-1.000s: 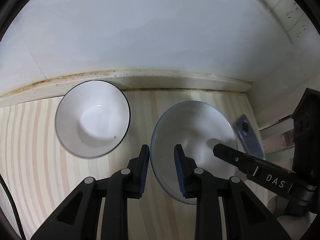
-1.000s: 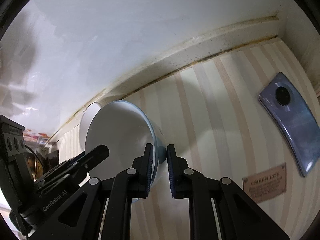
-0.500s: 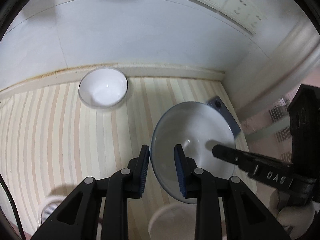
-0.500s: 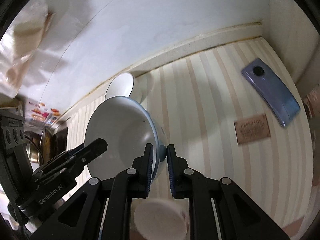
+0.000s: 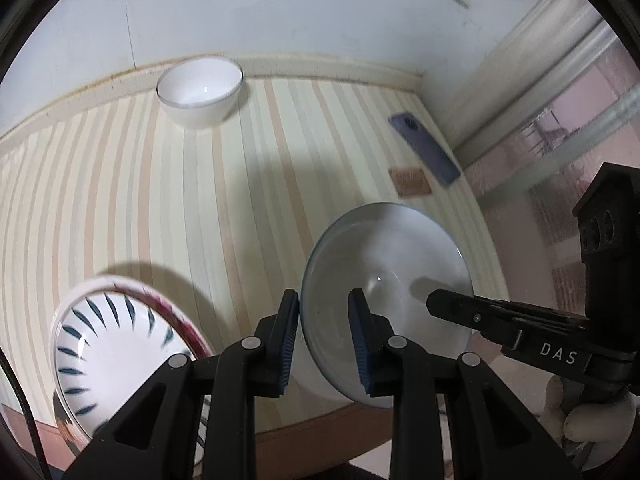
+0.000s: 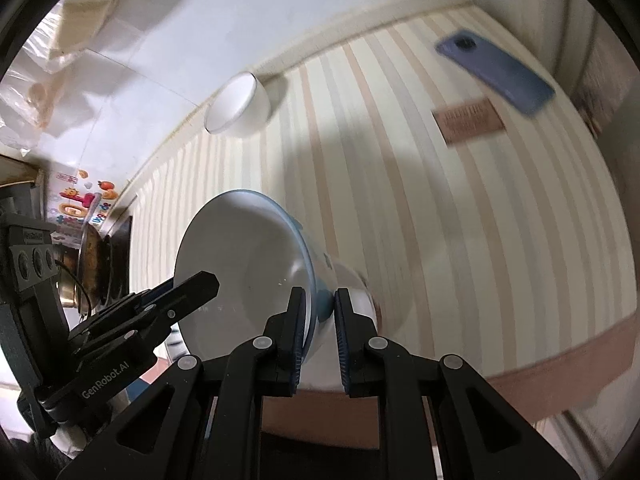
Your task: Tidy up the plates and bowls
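Midway at best: both the left tongs (image 5: 324, 334) and right tongs (image 6: 319, 332) pinched opposite rims of the blue-rimmed bowl (image 5: 394, 280), held tilted above the tabletop (image 5: 208, 208), with white bowl (image 5: 200, 90) and patterned bowl (image 5: 120, 354) unstacked.

A white bowl with a pale blue rim (image 5: 384, 280) sits at centre right, a white bowl with dark blue dashes and a red edge (image 5: 116, 344) at lower left, on a cream-and-tan striped table (image 5: 160, 200).
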Motion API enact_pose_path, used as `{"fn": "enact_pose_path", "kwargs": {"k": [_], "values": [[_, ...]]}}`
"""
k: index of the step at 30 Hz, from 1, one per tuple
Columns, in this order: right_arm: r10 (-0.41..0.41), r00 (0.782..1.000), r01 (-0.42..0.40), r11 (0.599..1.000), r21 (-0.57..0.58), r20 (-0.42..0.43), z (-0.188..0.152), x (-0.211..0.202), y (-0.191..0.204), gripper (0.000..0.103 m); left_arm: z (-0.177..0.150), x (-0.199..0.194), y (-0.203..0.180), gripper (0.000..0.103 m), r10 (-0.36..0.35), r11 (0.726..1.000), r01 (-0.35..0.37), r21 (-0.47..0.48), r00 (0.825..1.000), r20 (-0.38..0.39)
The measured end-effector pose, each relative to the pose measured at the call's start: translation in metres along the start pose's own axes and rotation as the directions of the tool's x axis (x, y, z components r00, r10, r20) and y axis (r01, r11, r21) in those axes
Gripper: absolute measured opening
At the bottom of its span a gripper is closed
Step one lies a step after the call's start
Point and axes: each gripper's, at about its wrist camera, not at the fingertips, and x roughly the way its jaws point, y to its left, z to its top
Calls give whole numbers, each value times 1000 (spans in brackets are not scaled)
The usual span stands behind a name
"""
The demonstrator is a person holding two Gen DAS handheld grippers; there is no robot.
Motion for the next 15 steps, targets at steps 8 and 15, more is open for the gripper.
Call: {"fn": "enact_pose_path", "kwargs": {"k": [8, 15], "values": [[-17, 999, 19, 999, 38, -42, -23, 22, -17, 16, -18, 26, -3, 23, 43, 999, -42, 29, 998, -40], [-28, 998, 31, 999, 45, -50, -24, 33, -24, 16, -23, 39, -2, 23, 64, 997, -62, 35, 996, -68]]}}
